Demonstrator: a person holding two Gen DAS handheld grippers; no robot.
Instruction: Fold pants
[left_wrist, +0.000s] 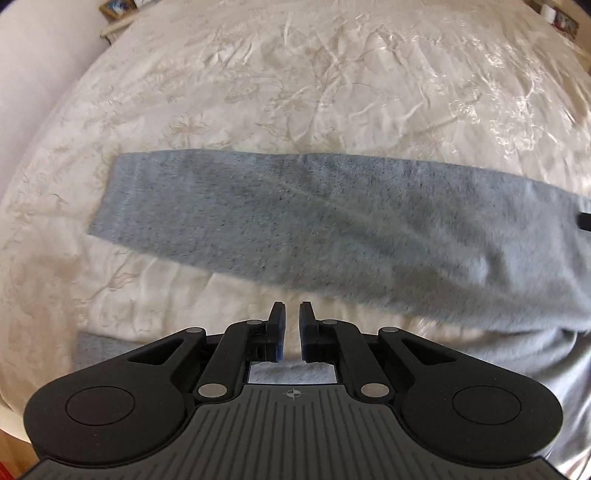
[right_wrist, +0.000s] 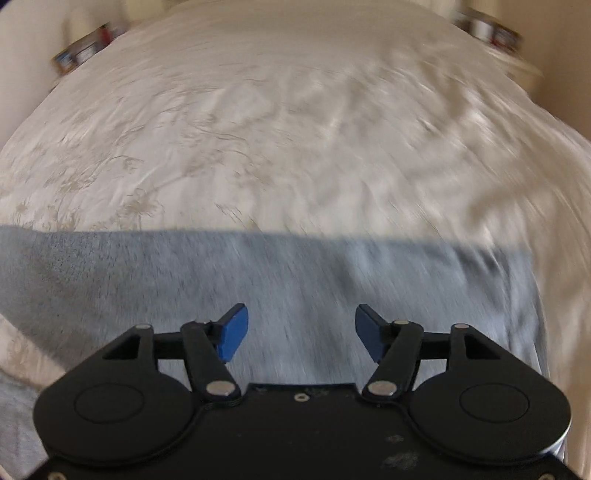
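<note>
The grey knit pants (left_wrist: 314, 214) lie flat on the cream embroidered bedspread (left_wrist: 258, 74), long axis running left to right across both views. The left gripper (left_wrist: 291, 325), nearly shut and empty, hangs below the leg; the right gripper (right_wrist: 301, 332), wide open and empty, sits directly over the cloth, nearer.

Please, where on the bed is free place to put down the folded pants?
The bedspread is bare beyond the far edge of the grey pants, up to the cluttered corners. A narrower bare strip lies on the near side, before the left gripper. The pants fill the middle.

1 grey pants (left_wrist: 332, 221), 1 bedspread (left_wrist: 295, 74), 2 tongs (left_wrist: 291, 314).
</note>
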